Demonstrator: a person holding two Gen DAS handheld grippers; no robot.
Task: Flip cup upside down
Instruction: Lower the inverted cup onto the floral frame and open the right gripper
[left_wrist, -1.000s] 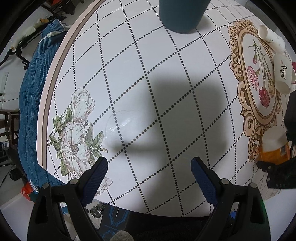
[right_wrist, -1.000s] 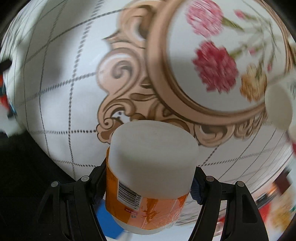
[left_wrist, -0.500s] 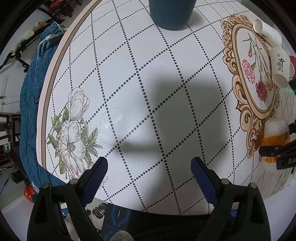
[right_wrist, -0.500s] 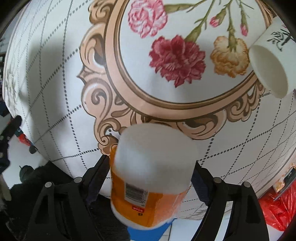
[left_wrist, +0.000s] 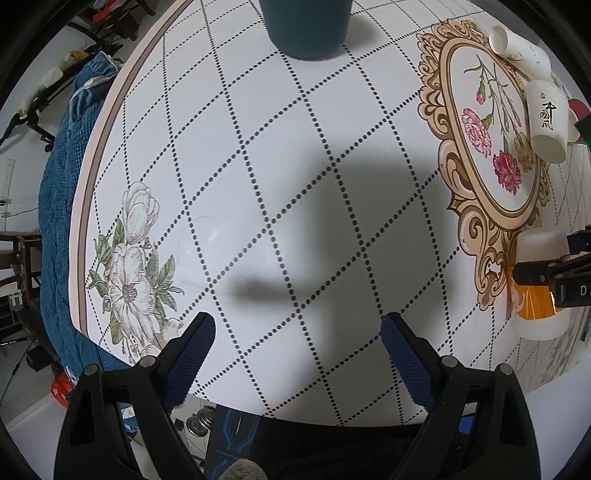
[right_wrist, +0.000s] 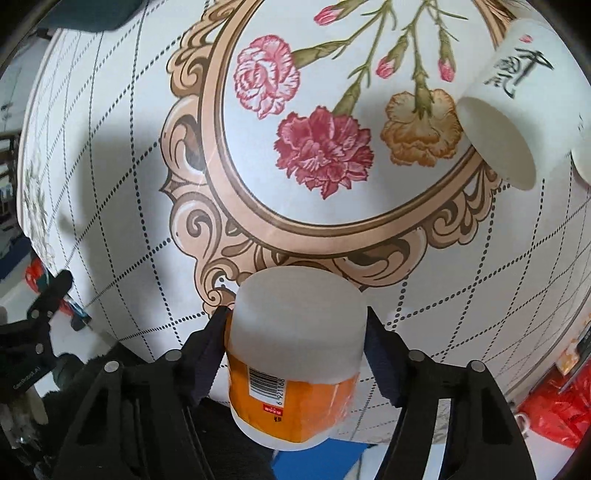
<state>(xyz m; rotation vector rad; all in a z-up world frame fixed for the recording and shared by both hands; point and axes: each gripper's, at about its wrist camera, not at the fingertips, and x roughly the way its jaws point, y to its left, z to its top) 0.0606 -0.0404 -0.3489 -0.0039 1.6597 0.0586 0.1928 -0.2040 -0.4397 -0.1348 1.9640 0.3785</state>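
Observation:
My right gripper (right_wrist: 295, 328) is shut on a translucent white cup with an orange label (right_wrist: 295, 354), its flat closed end facing away from the camera, near the table's front edge. The same cup (left_wrist: 537, 284) shows at the right of the left wrist view, standing on the table with the right gripper's fingers (left_wrist: 543, 271) around it. My left gripper (left_wrist: 297, 334) is open and empty above the white patterned table (left_wrist: 258, 166).
A white paper cup with black characters (right_wrist: 517, 107) lies on its side at the right, also in the left wrist view (left_wrist: 546, 122). Another white cup (left_wrist: 517, 48) lies behind it. A dark teal container (left_wrist: 304, 26) stands at the far edge. Blue fabric (left_wrist: 59, 221) hangs left.
The right gripper has turned and lowered the orange-label cup to the table near the ornate frame pattern. The left gripper has held about still, open.

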